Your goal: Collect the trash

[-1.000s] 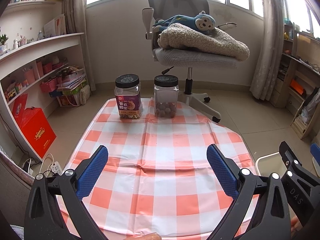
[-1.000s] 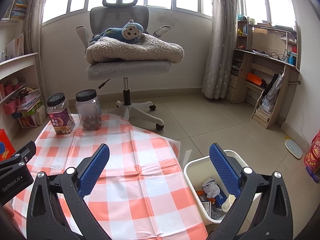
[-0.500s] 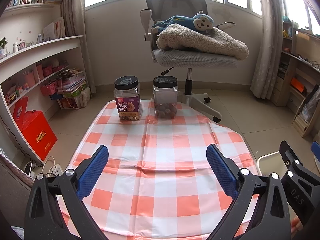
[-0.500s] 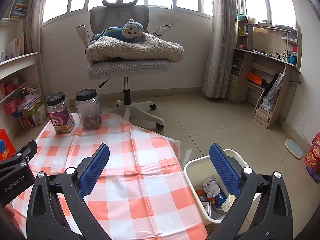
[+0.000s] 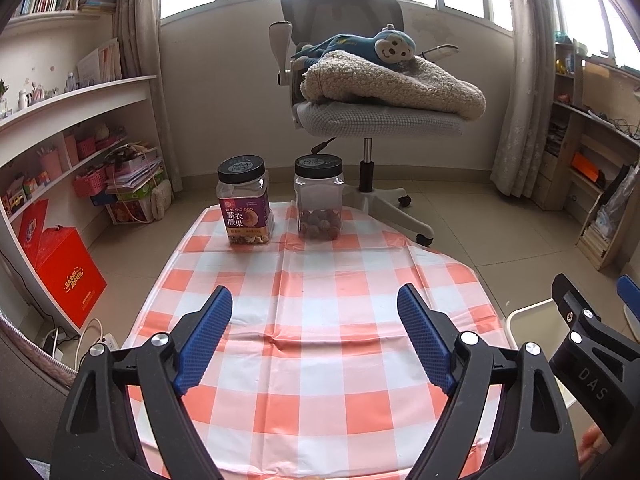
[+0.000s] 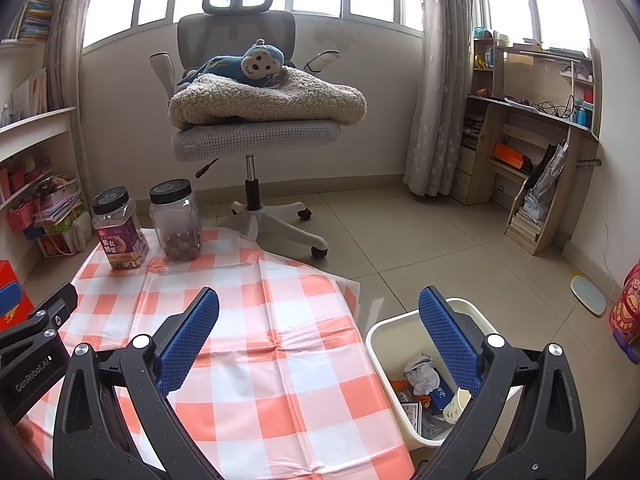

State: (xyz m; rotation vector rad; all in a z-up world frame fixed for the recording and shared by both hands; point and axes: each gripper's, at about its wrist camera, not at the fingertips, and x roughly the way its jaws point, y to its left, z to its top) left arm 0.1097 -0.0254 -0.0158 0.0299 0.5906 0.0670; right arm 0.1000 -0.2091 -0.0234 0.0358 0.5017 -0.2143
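Left tool (image 5: 314,332) and right tool (image 6: 319,326): blue textured pads spread wide, nothing held. Below lies the surface with its creased orange-and-white checked plastic cloth (image 5: 320,344). The white plastic bin (image 6: 400,326) beside it holds crumpled trash (image 6: 422,370). Two black-lidded clear jars (image 5: 319,198) stand at the far edge.

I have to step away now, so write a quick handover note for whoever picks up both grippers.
Left gripper: open, empty, over the checked tablecloth.
Right gripper: open, empty, at the cloth's right edge above the white bin.
Bin sits on the floor beside the table and holds crumpled paper and wrappers.
No loose trash visible on the cloth; only two jars stand at the far end.
Left: check around the table.
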